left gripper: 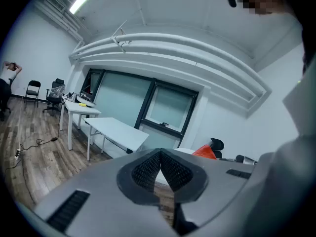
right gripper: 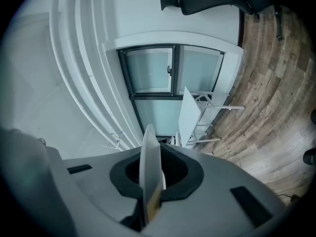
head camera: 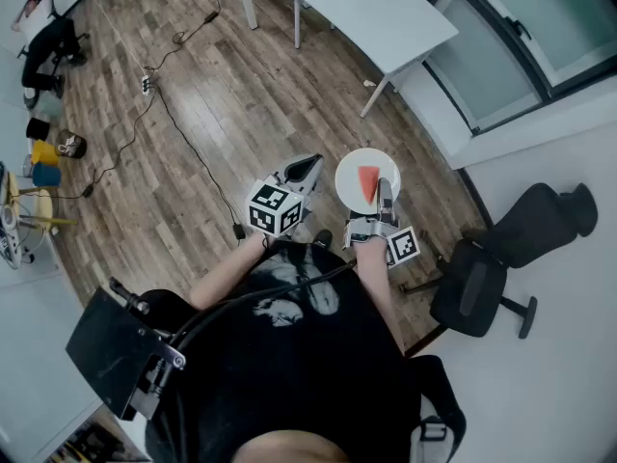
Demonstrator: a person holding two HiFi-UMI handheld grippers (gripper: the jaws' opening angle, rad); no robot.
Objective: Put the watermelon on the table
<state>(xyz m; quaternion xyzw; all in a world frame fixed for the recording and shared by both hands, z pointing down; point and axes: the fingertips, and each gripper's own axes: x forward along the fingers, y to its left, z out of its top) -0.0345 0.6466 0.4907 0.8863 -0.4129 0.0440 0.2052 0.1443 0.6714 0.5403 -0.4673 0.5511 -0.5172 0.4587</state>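
Note:
A red watermelon slice [head camera: 368, 183] lies on a round white plate [head camera: 353, 169] that hangs over the wooden floor. My right gripper [head camera: 386, 199] is shut on the plate's near rim. In the right gripper view the plate [right gripper: 149, 141] stands edge-on, pinched between the jaws of the right gripper [right gripper: 154, 166]. My left gripper [head camera: 308, 168] is beside the plate on its left, shut and empty. In the left gripper view the closed pads of the left gripper [left gripper: 160, 153] meet, and the watermelon slice [left gripper: 204, 152] shows just beyond at the right. The white table [head camera: 371, 13] stands ahead.
A black office chair [head camera: 496, 258] stands to the right by the wall. Cables [head camera: 174, 114] run across the floor at the left. A black box on a stand [head camera: 111, 350] is at the lower left. A second white table [left gripper: 79, 106] stands farther back.

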